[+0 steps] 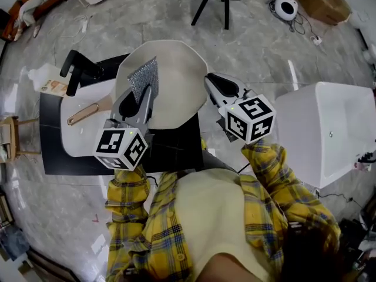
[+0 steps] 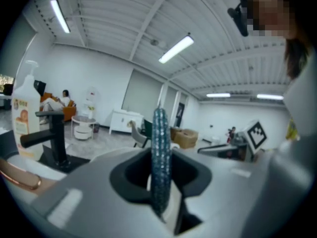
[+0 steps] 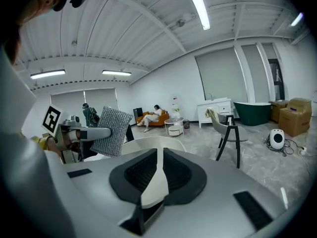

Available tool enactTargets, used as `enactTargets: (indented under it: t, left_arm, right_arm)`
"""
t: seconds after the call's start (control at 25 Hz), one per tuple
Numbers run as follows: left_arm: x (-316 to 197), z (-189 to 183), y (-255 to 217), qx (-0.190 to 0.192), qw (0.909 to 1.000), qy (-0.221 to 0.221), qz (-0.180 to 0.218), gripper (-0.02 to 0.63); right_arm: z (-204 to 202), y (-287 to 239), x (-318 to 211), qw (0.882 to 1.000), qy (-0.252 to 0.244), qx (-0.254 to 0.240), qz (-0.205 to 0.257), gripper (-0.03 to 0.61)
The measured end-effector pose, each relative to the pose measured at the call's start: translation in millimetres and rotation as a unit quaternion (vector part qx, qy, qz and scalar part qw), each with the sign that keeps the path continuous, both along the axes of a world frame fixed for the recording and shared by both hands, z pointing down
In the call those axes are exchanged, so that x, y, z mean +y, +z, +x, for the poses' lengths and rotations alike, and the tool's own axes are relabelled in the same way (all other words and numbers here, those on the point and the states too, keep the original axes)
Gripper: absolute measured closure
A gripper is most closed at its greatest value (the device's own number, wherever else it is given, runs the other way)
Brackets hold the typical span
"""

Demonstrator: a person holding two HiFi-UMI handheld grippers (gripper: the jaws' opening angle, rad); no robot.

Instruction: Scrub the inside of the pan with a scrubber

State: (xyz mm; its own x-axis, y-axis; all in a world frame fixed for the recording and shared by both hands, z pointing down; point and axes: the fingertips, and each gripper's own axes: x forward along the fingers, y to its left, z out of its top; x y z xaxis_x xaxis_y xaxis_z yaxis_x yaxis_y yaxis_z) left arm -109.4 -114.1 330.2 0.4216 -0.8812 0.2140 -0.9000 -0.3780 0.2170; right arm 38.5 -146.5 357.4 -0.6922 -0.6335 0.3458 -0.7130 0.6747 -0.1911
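While my right gripper [image 1: 218,88] bites on the right rim of the pan [image 1: 176,93], with its jaws closed on the thin cream edge, my left gripper [image 1: 143,98] is clamped on the scrubber [image 1: 144,75]. I judge that the scrubbing step is at its start or in the middle. Both tools have their hold and the scrubber lies over the inside of the pan, left of the centre of the head view. I cannot tell from any view if the mesh really presses on the surface. In the right gripper view it seems to stand a little above the pan.

The next move, I think, asks me to push the scrubber flat against the inner face and rub it across, while the right side holds the rim firm so the pan does not turn or slip.

The pan is in the middle of the head view, above the white sink [image 1: 73,143] with the black faucet [image 1: 76,69] at the left. Its inside is pale cream and looks smooth, with no dirt that I can make out. A rose-gold handle [image 1: 85,113] runs from it to the lower left. The scrubber is a flat silver mesh pad, seen from its thin edge in the left gripper view.
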Motion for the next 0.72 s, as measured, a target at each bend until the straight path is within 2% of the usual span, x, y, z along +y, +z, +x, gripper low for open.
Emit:
enactTargets:
  t: [0.28,0.6,0.72]
  left_arm:
    - [-37,7,27,-0.032,0.9989,-0.005,-0.035,0.532]
    - [-66,2,49,-0.039,0.996,-0.042,-0.068,0.531]
    - [-74,-2,55,-0.05,0.9952,-0.049,-0.068,0.529]
  right_arm:
    - [4,21,-43,1.0,-0.002,0.027,-0.009,0.561]
    - [1,49,-66,0.999,-0.002,0.038,-0.033,0.56]
    - [0,56,-69,0.998,0.011,0.044,-0.035,0.56]
